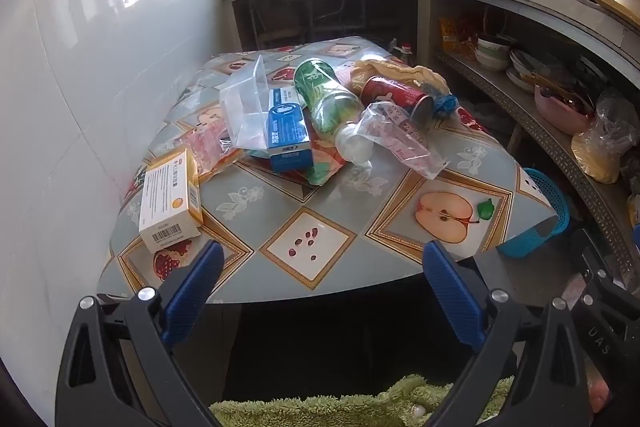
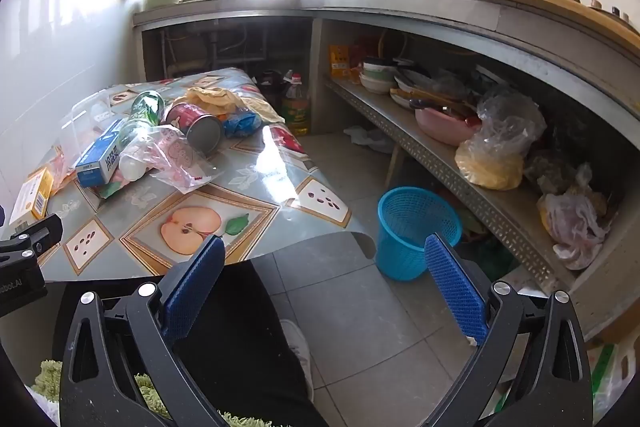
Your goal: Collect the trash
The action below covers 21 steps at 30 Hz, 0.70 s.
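My left hand-held gripper (image 1: 322, 261) hangs with its jaws spread wide and nothing between them, just over the near edge of the bench (image 1: 348, 227), tilted down toward it. My right hand-held gripper (image 2: 324, 253) is spread just as wide and also empty, over the floor between the bench corner and the blue mesh basket (image 2: 416, 231), which stands on the tiles beside the bench.

Nearest my left jaws lies an orange-and-white carton (image 1: 170, 201) at the bench's left edge. Further in, the trash sits in a loose heap: a clear plastic container (image 1: 246, 107) leaning against a blue box (image 1: 288, 135), a green plastic bottle (image 1: 328, 99) lying on its side with its white cap toward me, a crumpled clear bag (image 1: 400, 139) touching the bottle's neck, and a red can (image 1: 396, 97) on its side behind it. A yellow bag (image 1: 400, 71) and a blue wad (image 1: 446, 103) lie against the can.

Beyond the basket, a low shelf (image 2: 460, 167) carries bowls and plastic bags.
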### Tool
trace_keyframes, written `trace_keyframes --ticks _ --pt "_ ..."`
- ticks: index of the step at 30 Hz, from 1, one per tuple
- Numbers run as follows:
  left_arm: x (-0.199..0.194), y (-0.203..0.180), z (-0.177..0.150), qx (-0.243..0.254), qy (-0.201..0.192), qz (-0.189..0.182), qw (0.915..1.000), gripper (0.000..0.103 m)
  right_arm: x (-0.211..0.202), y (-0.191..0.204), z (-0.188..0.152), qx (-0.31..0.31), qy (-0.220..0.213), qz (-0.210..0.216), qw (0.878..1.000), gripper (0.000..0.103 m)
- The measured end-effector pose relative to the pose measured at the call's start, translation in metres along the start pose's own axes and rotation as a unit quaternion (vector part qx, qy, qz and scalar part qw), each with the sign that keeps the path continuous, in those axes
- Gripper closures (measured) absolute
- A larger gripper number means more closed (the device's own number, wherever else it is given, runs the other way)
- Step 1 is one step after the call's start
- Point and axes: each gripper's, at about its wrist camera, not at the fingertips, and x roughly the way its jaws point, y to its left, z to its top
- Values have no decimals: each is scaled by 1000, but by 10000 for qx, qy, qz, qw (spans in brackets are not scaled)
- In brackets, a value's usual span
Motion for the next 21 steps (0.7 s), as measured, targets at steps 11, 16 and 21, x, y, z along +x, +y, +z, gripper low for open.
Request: trace_keyframes --ticks 11,16,21 --pt "2 2 -5 0 -17 -13 10000 6 -3 1 0 -15 -27 -12 10000 8" --pt "2 3 -3 -30 26 -4 10000 6 -3 1 0 -18 -29 -14 10000 8" --pt "8 4 -4 -78 66 1 9999 6 -4 1 1 -23 -32 -17 10000 8"
